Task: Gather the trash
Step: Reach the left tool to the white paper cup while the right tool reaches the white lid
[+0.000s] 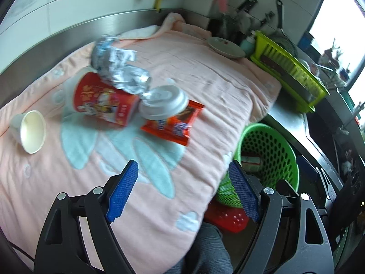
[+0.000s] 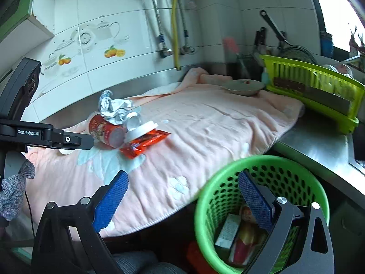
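Across the worktop a pink towel (image 1: 205, 86) lies spread wide, steel counter bare at its 3 o'clock edge, tiled wall (image 2: 109, 52) and pipes beyond at 12. At 4 o'clock, below the worktop's edge, stands the green basket (image 1: 289, 159), already holding a box and wrappers. Both grippers hover empty with jaws spread: the left gripper (image 1: 182, 191) over the towel's near edge, the right gripper (image 2: 182, 198) partly over the basket rim. At 11 o'clock sits the trash heap: red cup (image 1: 102, 100) on its side, crumpled foil (image 1: 114, 66) leaning on it, white lid (image 1: 164, 102) propped on an orange wrapper (image 1: 175, 123); a paper cup (image 1: 29, 132) lies apart at 9. The pieces overlap, so I judge that grabbing one may drag or topple its neighbours, and the round cups could roll off the towel. Soft towel folds might also catch in the jaws.
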Motion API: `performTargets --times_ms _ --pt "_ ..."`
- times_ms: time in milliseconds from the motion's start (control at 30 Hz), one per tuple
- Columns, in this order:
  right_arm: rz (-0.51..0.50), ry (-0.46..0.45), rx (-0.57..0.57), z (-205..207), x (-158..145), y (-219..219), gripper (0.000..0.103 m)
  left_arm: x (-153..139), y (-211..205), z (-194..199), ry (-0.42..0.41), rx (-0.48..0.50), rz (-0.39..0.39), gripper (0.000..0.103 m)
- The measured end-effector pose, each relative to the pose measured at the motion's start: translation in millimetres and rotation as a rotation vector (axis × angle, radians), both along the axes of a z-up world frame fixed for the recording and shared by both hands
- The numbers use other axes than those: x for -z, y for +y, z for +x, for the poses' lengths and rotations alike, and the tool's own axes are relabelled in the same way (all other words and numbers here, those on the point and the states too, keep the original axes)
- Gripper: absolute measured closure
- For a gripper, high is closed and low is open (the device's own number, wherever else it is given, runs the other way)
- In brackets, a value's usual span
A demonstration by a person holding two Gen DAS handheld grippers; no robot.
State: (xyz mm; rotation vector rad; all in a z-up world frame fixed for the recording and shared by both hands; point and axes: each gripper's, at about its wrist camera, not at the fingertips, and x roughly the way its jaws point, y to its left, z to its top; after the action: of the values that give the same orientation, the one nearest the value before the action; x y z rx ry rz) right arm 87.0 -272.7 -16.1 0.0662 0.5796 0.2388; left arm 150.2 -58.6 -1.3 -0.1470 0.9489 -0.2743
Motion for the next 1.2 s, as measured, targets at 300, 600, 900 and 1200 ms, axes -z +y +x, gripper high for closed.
performTargets --times_ms 300,600,900,1200 --pt "-0.026 0.001 -0.117 44 -8 51 0.01 -5 70 4 -0.001 -0.141 -0.006 0.022" --pt "-0.064 -0.006 -0.222 91 -10 90 0.01 -13 130 14 0.002 -0.282 -0.021 0.022" --pt "-0.123 0.029 -0.281 141 9 116 0.01 -8 171 30 0.023 -0.374 -0.026 0.022" --pt "-0.205 0.074 -0.328 180 29 133 0.01 5 210 51 0.075 -0.482 -0.051 0.02"
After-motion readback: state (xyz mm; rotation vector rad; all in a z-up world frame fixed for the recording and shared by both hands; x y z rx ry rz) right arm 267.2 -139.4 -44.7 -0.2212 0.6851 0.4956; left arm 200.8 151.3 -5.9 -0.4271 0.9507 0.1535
